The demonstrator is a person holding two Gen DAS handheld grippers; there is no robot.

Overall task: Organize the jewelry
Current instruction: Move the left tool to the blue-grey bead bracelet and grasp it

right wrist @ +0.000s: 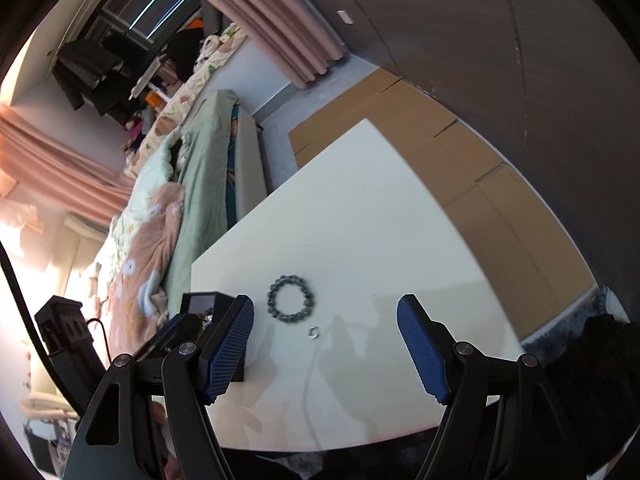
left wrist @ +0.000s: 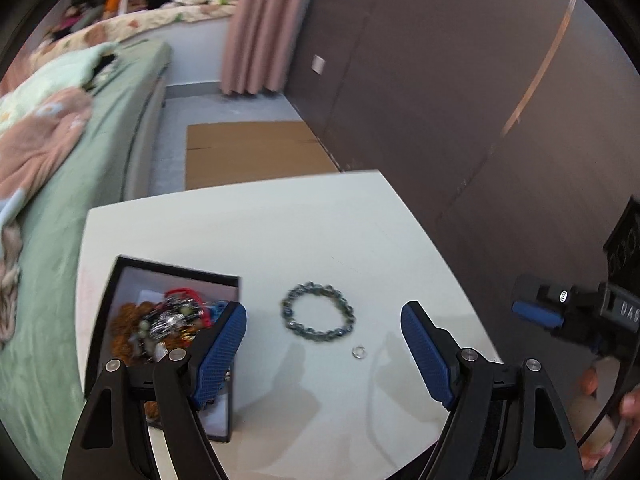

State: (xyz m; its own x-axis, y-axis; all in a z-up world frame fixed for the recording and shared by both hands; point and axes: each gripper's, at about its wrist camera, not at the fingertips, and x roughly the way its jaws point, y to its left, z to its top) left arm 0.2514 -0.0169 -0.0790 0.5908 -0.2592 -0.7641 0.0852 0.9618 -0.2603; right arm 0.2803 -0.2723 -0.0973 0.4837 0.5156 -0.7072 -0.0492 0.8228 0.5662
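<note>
Here the bracelet lay flat on the white table, a small ring just beside it, both apart from the black box of jewelry, presumably awaiting sorting. Left gripper and right gripper hovered spread wide, holding nothing.

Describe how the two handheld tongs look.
Both the left tongs and right tongs have black angular linkage arms with silver pivot pins and blue ribbed finger pads. The right unit's black body carries white lettering; bare fingers grip its handle.
</note>
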